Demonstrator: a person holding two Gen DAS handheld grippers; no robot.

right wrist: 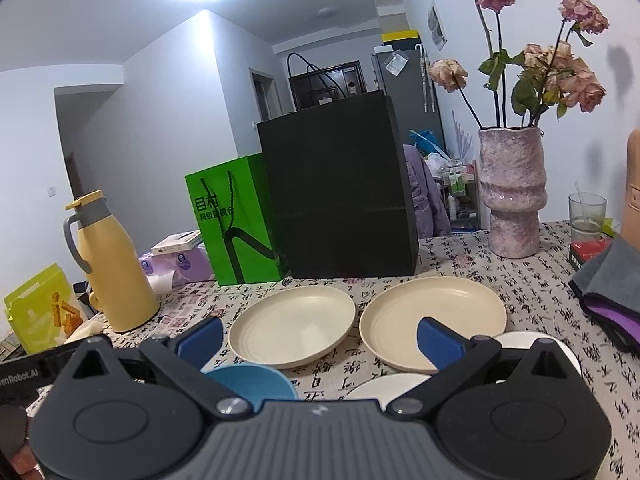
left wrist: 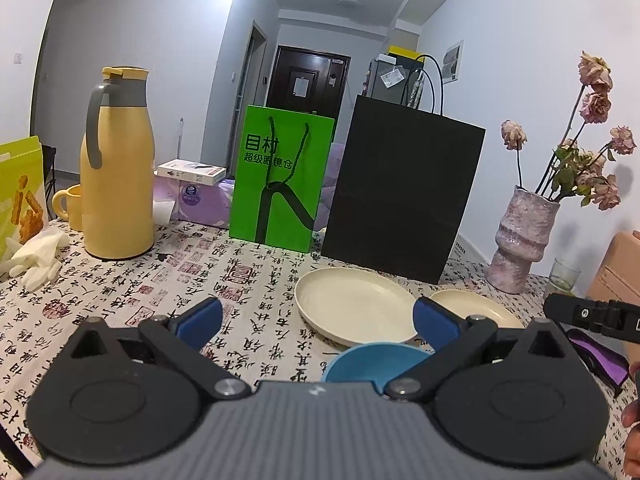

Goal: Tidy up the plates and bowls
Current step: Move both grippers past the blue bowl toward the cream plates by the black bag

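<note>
Both the left gripper (left wrist: 318, 318) and right gripper (right wrist: 320, 338) hover empty with jaws apart over two shallow cream plates (right wrist: 294, 324) lying side by side behind a small blue bowl (right wrist: 256, 382), all seemingly light, stiff, smooth-glazed, best pinched at the raised rim.

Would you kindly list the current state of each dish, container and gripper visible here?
Left gripper: open, holding nothing.
Right gripper: open, holding nothing.
Left cream round plate: flat on the table, empty, unstacked.
Right cream round plate: flat, empty, beside the other.
Blue bowl: upright, apparently empty.
White bowls: upright, partly hidden.
Yellow thermos jug: upright, lid closed.
Clear drinking glass: upright.
Black paper bag: standing.
</note>
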